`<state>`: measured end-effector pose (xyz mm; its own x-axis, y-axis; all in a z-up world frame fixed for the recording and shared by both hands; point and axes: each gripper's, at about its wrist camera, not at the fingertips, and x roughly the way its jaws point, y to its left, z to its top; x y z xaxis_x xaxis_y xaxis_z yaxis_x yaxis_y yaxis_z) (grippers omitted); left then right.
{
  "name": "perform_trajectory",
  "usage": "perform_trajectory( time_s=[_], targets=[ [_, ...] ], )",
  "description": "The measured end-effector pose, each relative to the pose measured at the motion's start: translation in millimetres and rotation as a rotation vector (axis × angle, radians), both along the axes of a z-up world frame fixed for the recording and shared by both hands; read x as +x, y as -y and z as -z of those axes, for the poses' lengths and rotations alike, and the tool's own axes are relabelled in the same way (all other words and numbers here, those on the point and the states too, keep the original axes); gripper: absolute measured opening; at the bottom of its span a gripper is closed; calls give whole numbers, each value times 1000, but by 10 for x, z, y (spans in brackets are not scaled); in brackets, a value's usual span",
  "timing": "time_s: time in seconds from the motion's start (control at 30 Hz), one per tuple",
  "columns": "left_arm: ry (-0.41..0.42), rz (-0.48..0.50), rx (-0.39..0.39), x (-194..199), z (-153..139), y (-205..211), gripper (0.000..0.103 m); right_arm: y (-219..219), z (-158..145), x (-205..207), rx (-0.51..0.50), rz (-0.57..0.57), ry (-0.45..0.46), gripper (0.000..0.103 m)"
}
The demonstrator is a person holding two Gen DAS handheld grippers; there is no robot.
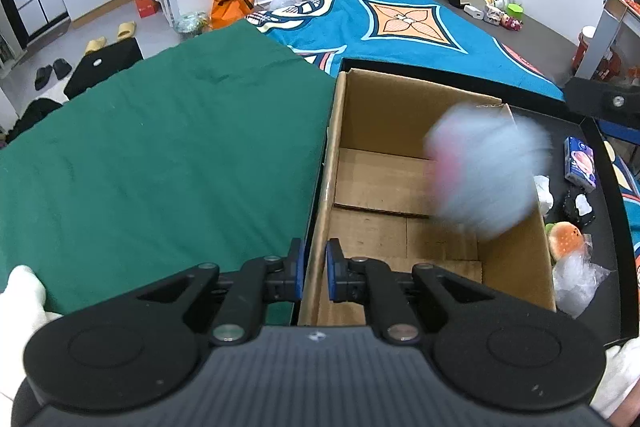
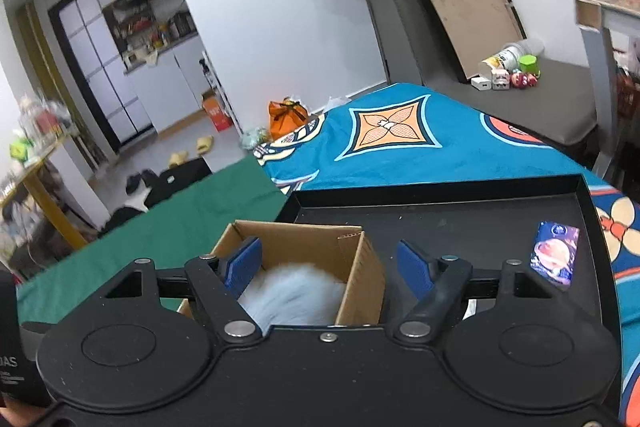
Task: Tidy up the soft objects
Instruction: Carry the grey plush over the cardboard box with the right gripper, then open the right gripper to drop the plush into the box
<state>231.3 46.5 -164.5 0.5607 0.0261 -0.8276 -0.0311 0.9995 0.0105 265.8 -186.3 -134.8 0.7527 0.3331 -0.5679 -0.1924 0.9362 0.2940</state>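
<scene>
An open cardboard box (image 1: 384, 131) stands at the left end of a black tray (image 1: 616, 187). My left gripper (image 1: 314, 267) is shut on the box's near left wall, one blue pad on each side of it. A fluffy pale blue ball with a pink patch (image 1: 486, 171) shows blurred over the box's right side. In the right wrist view the same ball (image 2: 296, 291) lies low inside the box (image 2: 312, 239). My right gripper (image 2: 329, 259) stands open above it, its pads clear of the fur.
On the tray (image 2: 460, 223) right of the box lie a burger plush (image 1: 566, 241), a clear plastic bag (image 1: 576, 283), a small black item (image 1: 580, 209), a white wad (image 1: 544, 193) and a blue packet (image 2: 554, 259). A green cloth (image 1: 160, 155) and a blue patterned blanket (image 1: 400, 23) cover the surface.
</scene>
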Motion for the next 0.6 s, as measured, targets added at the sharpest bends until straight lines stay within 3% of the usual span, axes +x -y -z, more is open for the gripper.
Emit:
perform_trajectory(
  time_s=[0.17, 0.23, 0.37, 0.6],
  targets=[
    [1, 13, 43, -17, -16, 67, 13, 267, 68, -84, 3, 40, -29, 74],
    [7, 13, 54, -24, -26, 84, 19, 382, 91, -136, -2, 55, -35, 74],
    [25, 12, 95, -40, -56, 146, 41, 635, 158, -220, 7, 91, -65, 75],
    [47, 28, 193, -61, -72, 293, 57, 897, 354, -341, 3, 102, -140, 75]
  ],
)
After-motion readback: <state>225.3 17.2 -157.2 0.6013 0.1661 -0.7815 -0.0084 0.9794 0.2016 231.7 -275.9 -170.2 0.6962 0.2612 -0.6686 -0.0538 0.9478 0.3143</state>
